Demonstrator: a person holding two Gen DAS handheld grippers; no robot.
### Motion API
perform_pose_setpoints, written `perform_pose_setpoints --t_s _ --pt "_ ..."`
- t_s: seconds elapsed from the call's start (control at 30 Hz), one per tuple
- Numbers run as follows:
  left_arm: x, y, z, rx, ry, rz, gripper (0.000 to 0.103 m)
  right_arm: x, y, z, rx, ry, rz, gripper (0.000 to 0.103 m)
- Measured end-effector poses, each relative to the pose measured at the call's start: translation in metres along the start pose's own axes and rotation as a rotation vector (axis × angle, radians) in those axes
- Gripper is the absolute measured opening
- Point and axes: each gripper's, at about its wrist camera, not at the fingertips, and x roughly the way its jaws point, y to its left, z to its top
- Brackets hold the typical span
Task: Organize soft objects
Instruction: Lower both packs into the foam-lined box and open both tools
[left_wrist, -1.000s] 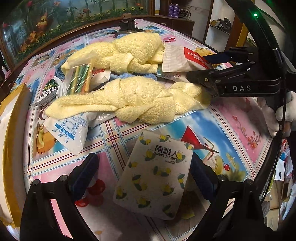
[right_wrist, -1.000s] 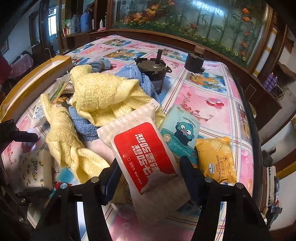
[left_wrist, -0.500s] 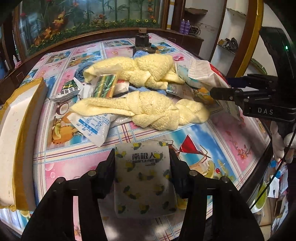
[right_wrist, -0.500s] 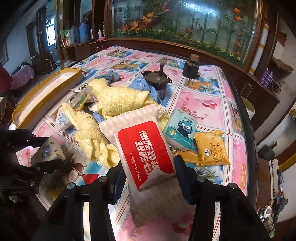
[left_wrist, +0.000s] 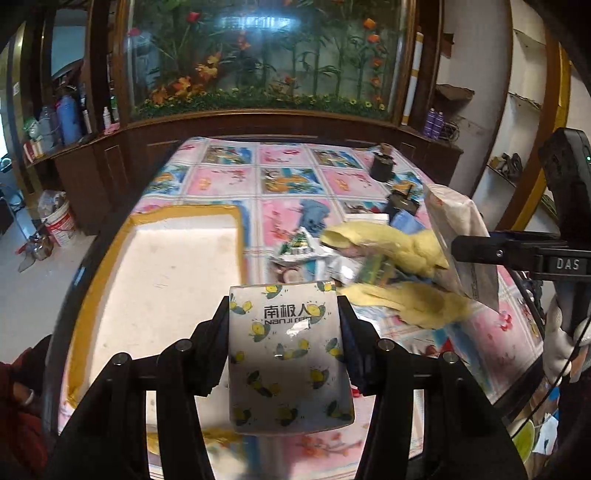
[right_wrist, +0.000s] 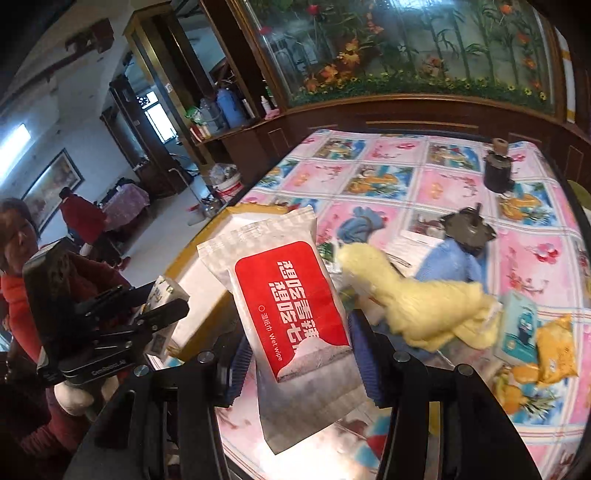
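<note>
My left gripper (left_wrist: 282, 343) is clamped on the lemon-print tissue pack (left_wrist: 288, 354), fingers pressing both its long sides, the pack lifted clear of the table (left_wrist: 295, 177) and pointing forward. Just ahead and to the left of it lies the white tray (left_wrist: 159, 280) with its yellow rim. Ahead to the right, the yellow towels (left_wrist: 402, 254) sit in a heap with foil packets around them.

My right gripper (right_wrist: 299, 350) grips the red-labelled wet wipe pack (right_wrist: 291, 306) between its blue-padded fingers; the pack is held up in the air and tilted, top end leaning left. In the left wrist view the same pack shows at the right edge, raised above the towels. A white-gloved hand (left_wrist: 565, 339) holds that gripper from below. Beyond the right gripper, a yellow towel (right_wrist: 424, 306) lies on a blue cloth (right_wrist: 450, 258), with a teal packet (right_wrist: 521, 325) and an orange packet (right_wrist: 557, 343) to the right. Farther off stands a dark cylinder (right_wrist: 496, 173).
</note>
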Motion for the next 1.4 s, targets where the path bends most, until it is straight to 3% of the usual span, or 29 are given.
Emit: perform_pose_setpoints --t_s 0.3,0.5,0.77,0.93,1.0,1.2,1.4 --pt "0.067 0.093 0.049 -0.169 0.046 0.037 0.051 0.108 0.033 0.058 0.173 0.079 0.212 0.053" --pt "0.112 0.139 0.056 -0.298 0.102 0.04 0.052 0.178 0.039 0.084 0.296 0.15 0.32 0.054" --pt "0.148 0.161 0.049 -0.364 0.158 0.075 0.052 0.224 0.054 0.087 0.237 0.175 0.17 0.055" --pt "0.149 0.163 0.045 -0.374 0.156 0.119 0.06 0.231 0.061 0.09 0.174 0.162 0.095 0.064" --pt "0.146 0.166 0.044 -0.386 0.152 0.133 0.067 0.228 0.063 0.091 0.158 0.147 0.094 0.064" --pt "0.119 0.154 0.047 -0.336 0.102 0.185 0.068 0.202 0.062 0.092 0.134 0.091 0.081 0.065" --pt "0.08 0.117 0.05 -0.249 0.011 0.223 0.073 0.153 0.052 0.081 0.123 0.02 0.055 0.07"
